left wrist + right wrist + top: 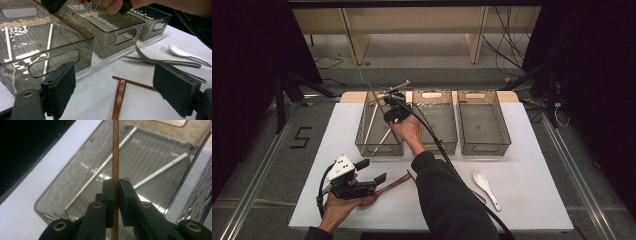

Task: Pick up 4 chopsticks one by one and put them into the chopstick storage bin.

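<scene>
Right claw (pixel 115 185), its forearm stretched forward over the left bin (pixel 362 131), pinches a brown chopstick (pixel 115 150), while left claw (pixel 120 87) rests low, released.

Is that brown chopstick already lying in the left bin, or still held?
Still held. The right tongs are shut on the brown chopstick above the left bin, where two white chopsticks lie.

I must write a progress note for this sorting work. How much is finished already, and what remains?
Done: two white chopsticks lie in the left bin. In hand: the right gripper is shut on a brown chopstick over that bin. Left: another brown chopstick, a brown spoon, a fork, a knife and a white spoon remain on the table. The left gripper is open.
</scene>
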The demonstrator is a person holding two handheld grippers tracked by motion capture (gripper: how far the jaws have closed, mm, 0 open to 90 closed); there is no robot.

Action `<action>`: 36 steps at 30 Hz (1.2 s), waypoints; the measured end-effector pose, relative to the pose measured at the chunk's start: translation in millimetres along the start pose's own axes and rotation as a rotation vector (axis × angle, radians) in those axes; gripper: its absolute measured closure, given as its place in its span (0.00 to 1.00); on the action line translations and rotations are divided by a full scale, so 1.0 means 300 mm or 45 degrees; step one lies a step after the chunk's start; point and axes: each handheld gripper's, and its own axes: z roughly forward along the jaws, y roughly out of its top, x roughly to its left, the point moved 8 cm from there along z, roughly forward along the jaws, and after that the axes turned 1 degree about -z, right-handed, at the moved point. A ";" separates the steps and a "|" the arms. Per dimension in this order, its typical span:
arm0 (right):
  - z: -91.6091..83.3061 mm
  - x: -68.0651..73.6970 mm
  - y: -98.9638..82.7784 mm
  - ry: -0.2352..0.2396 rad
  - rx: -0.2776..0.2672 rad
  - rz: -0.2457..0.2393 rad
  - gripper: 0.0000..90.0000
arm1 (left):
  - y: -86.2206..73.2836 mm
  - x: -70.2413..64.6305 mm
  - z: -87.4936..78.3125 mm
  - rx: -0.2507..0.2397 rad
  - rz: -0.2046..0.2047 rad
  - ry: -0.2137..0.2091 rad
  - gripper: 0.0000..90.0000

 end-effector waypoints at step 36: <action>-0.333 0.029 -0.356 0.122 0.123 -0.299 0.35 | -0.003 0.017 0.001 0.003 -0.023 0.021 0.20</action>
